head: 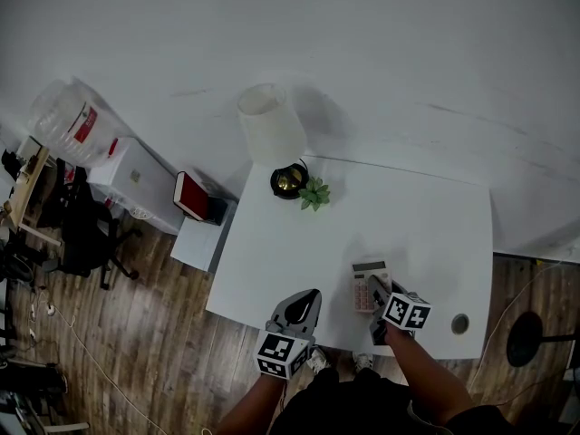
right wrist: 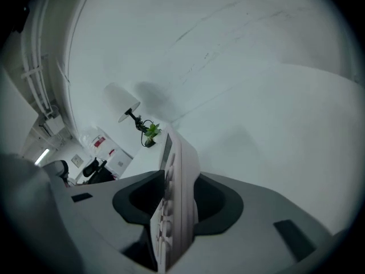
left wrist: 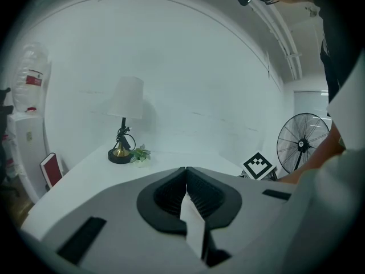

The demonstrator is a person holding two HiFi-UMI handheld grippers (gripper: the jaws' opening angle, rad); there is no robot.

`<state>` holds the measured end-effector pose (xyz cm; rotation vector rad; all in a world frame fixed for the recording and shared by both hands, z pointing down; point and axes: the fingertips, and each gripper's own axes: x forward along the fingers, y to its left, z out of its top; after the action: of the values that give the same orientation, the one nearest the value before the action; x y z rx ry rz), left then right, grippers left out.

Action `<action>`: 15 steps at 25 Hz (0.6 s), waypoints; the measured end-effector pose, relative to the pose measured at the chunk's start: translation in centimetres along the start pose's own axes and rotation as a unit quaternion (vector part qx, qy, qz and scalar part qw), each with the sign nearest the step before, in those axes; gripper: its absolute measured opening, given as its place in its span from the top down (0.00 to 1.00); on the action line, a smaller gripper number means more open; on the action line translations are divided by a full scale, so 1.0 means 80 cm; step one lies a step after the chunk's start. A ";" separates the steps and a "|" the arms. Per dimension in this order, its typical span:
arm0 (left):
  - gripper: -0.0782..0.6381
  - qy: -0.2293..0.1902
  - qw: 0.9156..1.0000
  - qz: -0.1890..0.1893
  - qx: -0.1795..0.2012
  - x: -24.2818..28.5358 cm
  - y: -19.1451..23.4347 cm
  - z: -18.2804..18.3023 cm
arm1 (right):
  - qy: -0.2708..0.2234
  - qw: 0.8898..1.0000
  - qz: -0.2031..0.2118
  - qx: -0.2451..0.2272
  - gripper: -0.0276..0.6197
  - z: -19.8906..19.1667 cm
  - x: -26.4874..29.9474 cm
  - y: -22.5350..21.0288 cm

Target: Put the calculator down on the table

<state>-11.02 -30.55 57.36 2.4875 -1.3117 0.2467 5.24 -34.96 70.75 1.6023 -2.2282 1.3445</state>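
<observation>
- Holding the calculator (right wrist: 177,198) edge-on in the right gripper (right wrist: 181,173), jaws partway apart with a pad against each flat face.
- From the head view, found at the 6 o'clock side of the white surface (head: 399,216), low and near the front edge: calculator (head: 367,284) with display end toward 12 o'clock, right gripper (head: 377,290) on its 5 o'clock corner.
- Keeping the left gripper (left wrist: 186,170) closed tip to tip, with nothing held.
- Hovering at 9 o'clock of the calculator, over the front edge: left gripper (head: 308,297), well apart from it.
- Standing far off at 11 o'clock of the calculator: lamp (head: 272,125), with a small plant (head: 314,193) just beside its base.
</observation>
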 end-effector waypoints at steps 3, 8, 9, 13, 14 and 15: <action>0.86 0.003 1.000 -0.008 0.003 -0.001 -0.006 -0.005 | 0.006 0.999 -0.013 -0.029 0.66 0.000 -0.003 -0.007; 0.86 0.001 0.999 -0.028 0.024 0.002 -0.020 -0.008 | 0.016 0.996 -0.043 -0.075 0.57 0.002 -0.003 -0.022; 0.86 0.001 0.999 -0.029 0.023 0.002 -0.022 -0.009 | 0.019 0.996 -0.048 -0.078 0.56 0.001 -0.004 -0.026; 0.86 0.002 1.000 -0.020 0.014 0.003 -0.025 -0.005 | 0.029 0.993 -0.071 -0.085 0.53 -0.002 -0.010 -0.042; 0.86 0.004 1.000 -0.017 0.010 0.003 -0.025 -0.006 | 0.032 0.993 -0.077 -0.086 0.54 -0.003 -0.011 -0.047; 0.86 0.007 1.000 -0.016 0.008 0.003 -0.026 -0.008 | 0.034 0.992 -0.080 -0.088 0.55 -0.004 -0.012 -0.050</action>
<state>-9.18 -29.39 57.60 2.5141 -1.2677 0.2686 8.76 -34.29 72.84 1.6079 -2.0645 1.1128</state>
